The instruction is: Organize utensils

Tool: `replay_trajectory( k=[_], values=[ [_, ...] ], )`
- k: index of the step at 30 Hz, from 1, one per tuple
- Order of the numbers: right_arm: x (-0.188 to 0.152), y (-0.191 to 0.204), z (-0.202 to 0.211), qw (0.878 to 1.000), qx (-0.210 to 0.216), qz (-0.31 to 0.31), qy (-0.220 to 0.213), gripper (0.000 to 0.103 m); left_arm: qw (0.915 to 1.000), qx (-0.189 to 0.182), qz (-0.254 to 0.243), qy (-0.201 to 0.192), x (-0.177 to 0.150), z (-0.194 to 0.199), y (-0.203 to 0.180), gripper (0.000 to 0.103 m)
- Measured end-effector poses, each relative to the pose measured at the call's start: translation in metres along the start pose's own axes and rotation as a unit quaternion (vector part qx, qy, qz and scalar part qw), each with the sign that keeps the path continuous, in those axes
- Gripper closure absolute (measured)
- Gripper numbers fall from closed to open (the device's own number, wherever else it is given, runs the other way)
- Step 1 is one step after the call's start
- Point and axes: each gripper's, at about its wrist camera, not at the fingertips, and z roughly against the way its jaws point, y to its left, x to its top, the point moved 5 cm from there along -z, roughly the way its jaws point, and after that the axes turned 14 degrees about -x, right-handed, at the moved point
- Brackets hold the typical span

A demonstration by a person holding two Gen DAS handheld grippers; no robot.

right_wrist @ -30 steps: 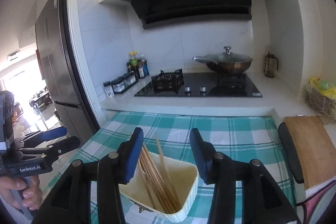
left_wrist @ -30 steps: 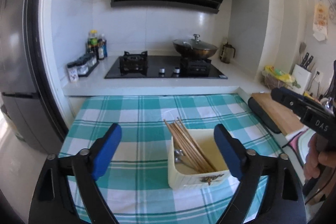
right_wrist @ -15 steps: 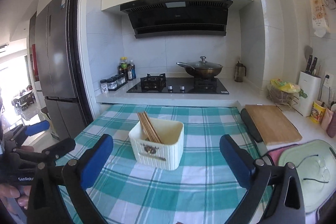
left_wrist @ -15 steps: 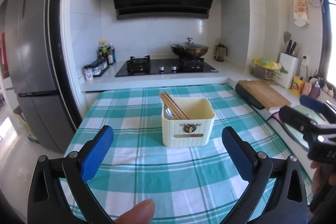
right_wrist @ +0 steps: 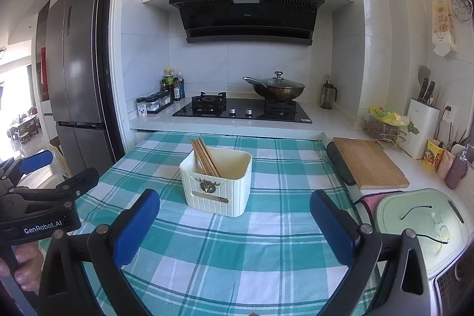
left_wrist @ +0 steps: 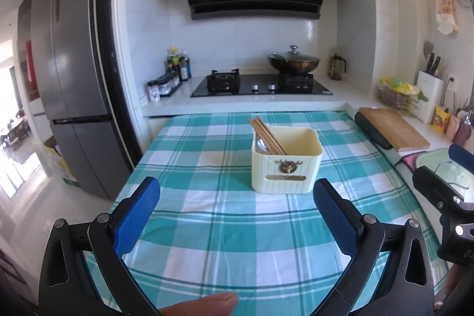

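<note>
While both tools hang back from it, the cream utensil box stands upright on the teal checked cloth that covers the counter, at about 12 o'clock in the left wrist view. Inside it a bundle of wooden chopsticks leans toward its 10 o'clock corner, tips rising above the rim, with a metal spoon bowl just beneath them; the rest of the box's interior looks bare. The left hand-held gripper has its blue pads spread wide apart with nothing between them, well short of the box. The right hand-held gripper is likewise spread wide and holds nothing. At 2 o'clock from the box a wooden cutting board lies on the counter.
</note>
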Motion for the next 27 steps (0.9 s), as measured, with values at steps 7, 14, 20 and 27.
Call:
replay_trajectory(
  k=[7, 14, 20, 27],
  values=[
    [0.001, 0.005, 0.009, 1.0, 0.006, 0.006, -0.005, 0.0, 1.0, 0.002, 0.004, 0.005, -0.002, 0.003, 0.002, 0.0],
    [0.002, 0.007, 0.014, 1.0, 0.017, 0.001, -0.004, 0.0, 1.0, 0.002, 0.004, 0.008, -0.003, 0.003, 0.003, 0.0],
    [0.002, 0.013, 0.016, 1.0, 0.016, 0.011, -0.009, 0.0, 0.9999, 0.003, 0.007, 0.009, -0.004, 0.003, 0.005, 0.0],
    [0.003, 0.018, 0.019, 1.0, 0.017, 0.015, -0.014, 0.0, 0.9999, 0.007, 0.007, 0.011, -0.004, 0.005, 0.007, 0.0]
  ],
)
